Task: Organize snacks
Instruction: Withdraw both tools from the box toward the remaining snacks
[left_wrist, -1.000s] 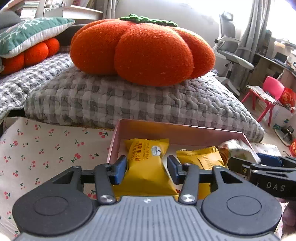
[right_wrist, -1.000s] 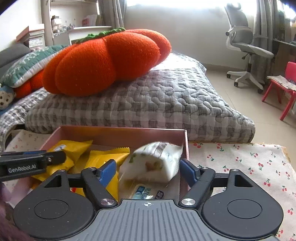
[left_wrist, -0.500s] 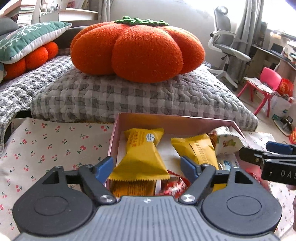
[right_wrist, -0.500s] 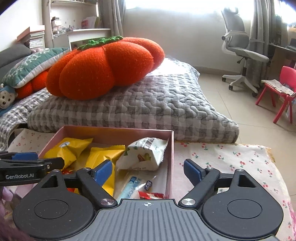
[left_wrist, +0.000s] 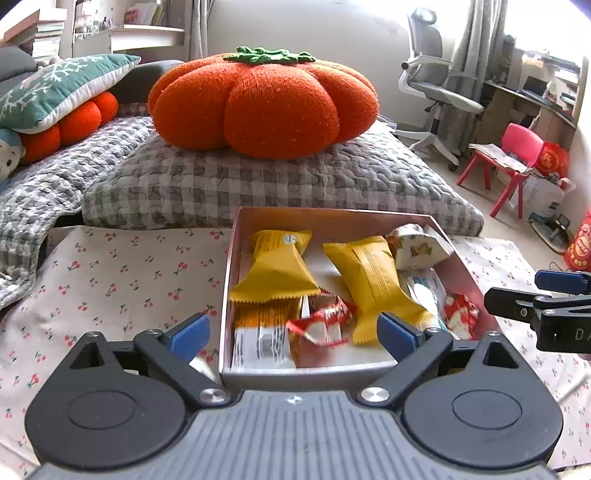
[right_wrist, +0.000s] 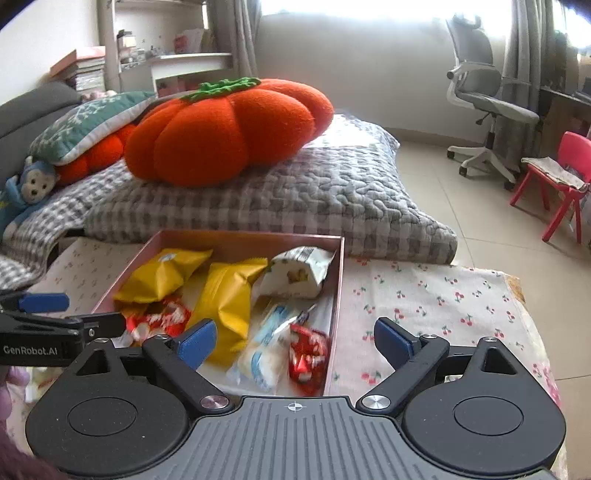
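A pink box (left_wrist: 332, 218) on the cherry-print cloth holds two yellow packets (left_wrist: 277, 269) (left_wrist: 373, 280), a white printed packet (left_wrist: 413, 247), a blue-white packet (left_wrist: 421, 291) and red-white candies (left_wrist: 325, 325). My left gripper (left_wrist: 291, 332) hovers over the box's near end. Its jaws are opening wide and the pads touch nothing. My right gripper (right_wrist: 295, 339) hangs over the box's right wall (right_wrist: 338, 295), jaws also opening, with nothing pressed between them. The white packet (right_wrist: 299, 273) lies in the far right corner. Each gripper's tip shows at the edge of the other's view.
Behind the box lies a grey checked cushion (left_wrist: 258, 184) with a big orange pumpkin pillow (left_wrist: 262, 103) on it. The cherry-print cloth (right_wrist: 436, 302) ends at a table edge on the right. An office chair (right_wrist: 487, 107) and a red child's chair (right_wrist: 565, 166) stand on the floor beyond.
Both grippers drew back and up from the box while their jaws spread. The left let go of a yellow packet; the right let go of the white packet, which now lies in the box.
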